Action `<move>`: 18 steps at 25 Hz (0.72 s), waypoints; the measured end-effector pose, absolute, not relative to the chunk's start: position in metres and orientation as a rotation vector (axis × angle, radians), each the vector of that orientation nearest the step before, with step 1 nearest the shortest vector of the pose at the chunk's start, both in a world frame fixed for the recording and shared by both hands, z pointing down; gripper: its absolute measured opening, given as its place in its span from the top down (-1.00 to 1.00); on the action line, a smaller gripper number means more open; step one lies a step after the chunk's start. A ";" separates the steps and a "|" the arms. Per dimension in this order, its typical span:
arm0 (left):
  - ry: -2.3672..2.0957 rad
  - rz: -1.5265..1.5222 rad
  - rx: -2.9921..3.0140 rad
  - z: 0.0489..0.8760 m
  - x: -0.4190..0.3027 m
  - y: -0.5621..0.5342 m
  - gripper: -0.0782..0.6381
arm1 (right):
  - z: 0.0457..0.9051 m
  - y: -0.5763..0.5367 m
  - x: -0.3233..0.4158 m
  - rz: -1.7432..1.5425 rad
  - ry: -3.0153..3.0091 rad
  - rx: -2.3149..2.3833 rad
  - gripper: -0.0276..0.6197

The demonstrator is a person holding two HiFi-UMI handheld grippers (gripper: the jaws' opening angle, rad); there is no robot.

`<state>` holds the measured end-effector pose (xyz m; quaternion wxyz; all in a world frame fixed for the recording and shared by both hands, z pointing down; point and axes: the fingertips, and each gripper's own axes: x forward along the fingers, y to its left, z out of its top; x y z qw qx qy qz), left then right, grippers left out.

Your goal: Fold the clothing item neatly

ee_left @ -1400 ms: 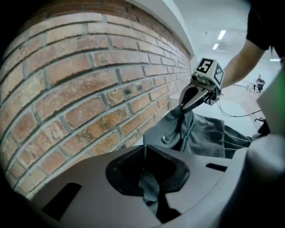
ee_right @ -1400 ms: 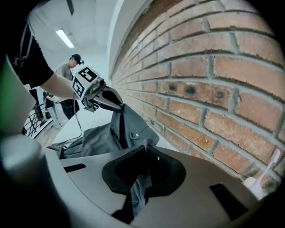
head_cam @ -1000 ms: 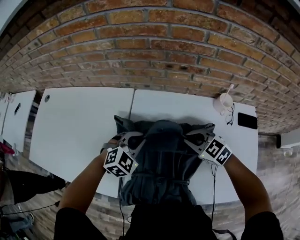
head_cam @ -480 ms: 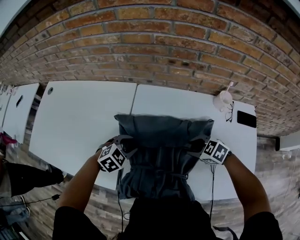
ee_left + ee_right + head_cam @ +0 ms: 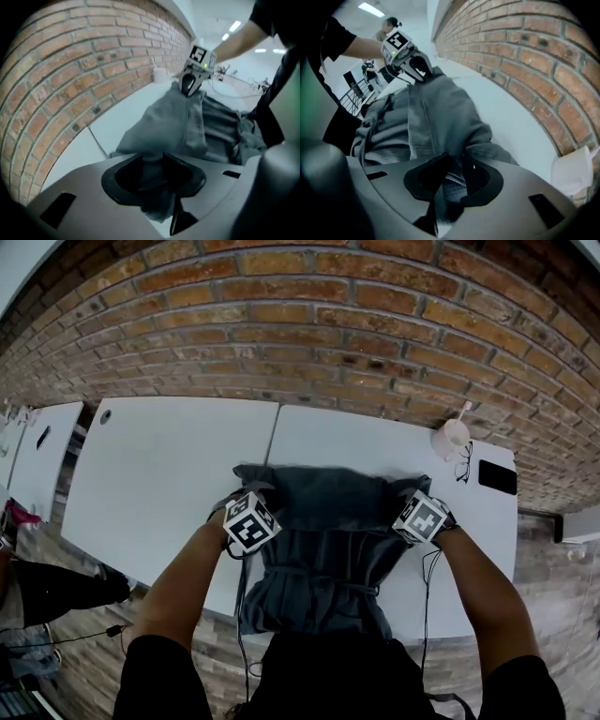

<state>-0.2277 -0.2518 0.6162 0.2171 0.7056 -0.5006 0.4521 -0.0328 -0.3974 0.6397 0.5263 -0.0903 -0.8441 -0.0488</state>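
Note:
A grey garment (image 5: pixel 328 521) lies folded on the white table (image 5: pixel 159 474), its far edge straight and its near part hanging over the front edge toward me. My left gripper (image 5: pixel 241 500) sits at the garment's far left corner, jaws apart with cloth (image 5: pixel 187 122) lying between them. My right gripper (image 5: pixel 413 495) is at the far right corner. Its jaws are closing, and a fold of the cloth (image 5: pixel 436 108) runs through them, pinched. Each gripper shows in the other's view: the right gripper (image 5: pixel 190 84) and the left gripper (image 5: pixel 417 65).
A brick wall (image 5: pixel 309 324) runs along the table's far side. At the back right stand a white cup (image 5: pixel 452 439), a pair of glasses (image 5: pixel 461 468) and a dark phone (image 5: pixel 497 478). A seam (image 5: pixel 272 442) divides the two tabletops. Cables hang at the front edge.
The raised fold was laid flat on the table and let go. Both grippers then moved away from me to the far corners of the folded garment.

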 end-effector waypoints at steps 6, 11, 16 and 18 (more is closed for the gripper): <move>-1.384 1.002 1.753 0.650 -0.259 -0.240 0.41 | 0.645 -0.399 -0.034 0.089 -2.082 -0.177 0.67; -1.553 0.839 1.782 0.606 -0.261 -0.231 0.41 | 0.600 -0.386 -0.026 0.091 -2.263 -0.140 0.45; -1.753 0.660 1.750 0.551 -0.248 -0.176 0.42 | 0.562 -0.368 0.014 0.124 -2.444 -0.038 0.45; -1.767 0.560 1.712 0.547 -0.229 -0.148 0.42 | 0.559 -0.351 0.036 0.212 -2.470 -0.021 0.45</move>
